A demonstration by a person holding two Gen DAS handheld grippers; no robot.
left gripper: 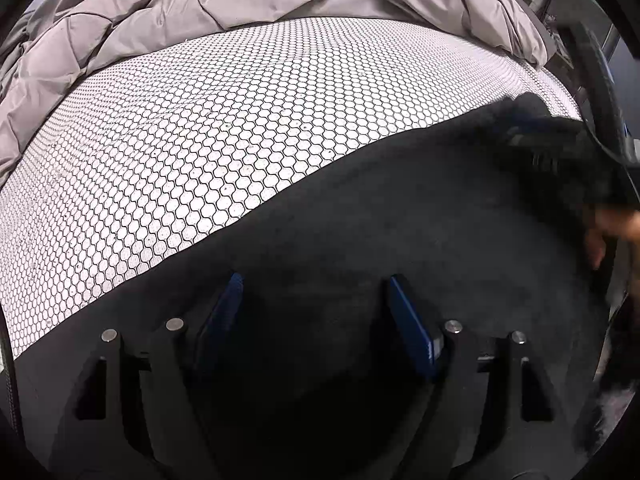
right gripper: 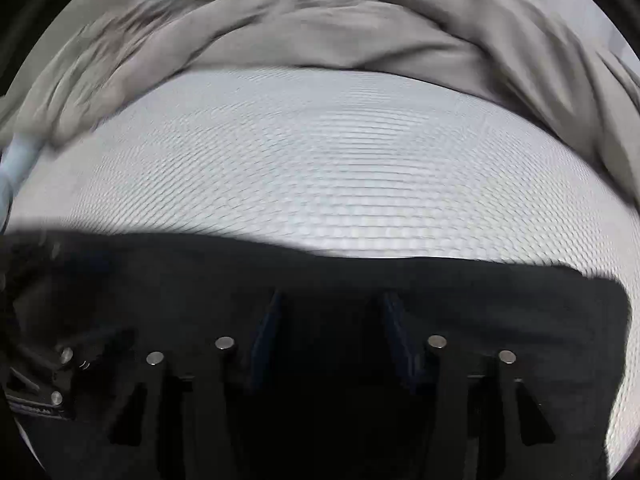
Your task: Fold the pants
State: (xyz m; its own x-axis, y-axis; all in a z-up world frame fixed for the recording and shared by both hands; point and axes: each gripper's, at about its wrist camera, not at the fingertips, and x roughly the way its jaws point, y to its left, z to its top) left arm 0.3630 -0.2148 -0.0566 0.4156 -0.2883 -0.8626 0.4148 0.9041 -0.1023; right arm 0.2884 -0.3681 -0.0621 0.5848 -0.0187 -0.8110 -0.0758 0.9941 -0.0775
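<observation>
Hovering both your left gripper (left gripper: 316, 292) and right gripper (right gripper: 330, 312) spread over the black pants (left gripper: 400, 220) beneath them, you risk pinching one layer only.

The left wrist view is taken from just behind the fingers (left gripper: 412, 324), low and close over the black pants (left gripper: 400, 220), facing forward across the honeycomb-patterned bed (left gripper: 240, 120) toward the grey duvet (left gripper: 160, 4) at 12 o'clock. The right wrist view is likewise set close behind its own fingers (right gripper: 394, 332), low over the pants (right gripper: 160, 272), and is blurred. The bed (right gripper: 340, 160) and the duvet (right gripper: 320, 28) at 12 o'clock are shared by both views. A hand (left gripper: 612, 232) is caught at 3 o'clock in the left view.
</observation>
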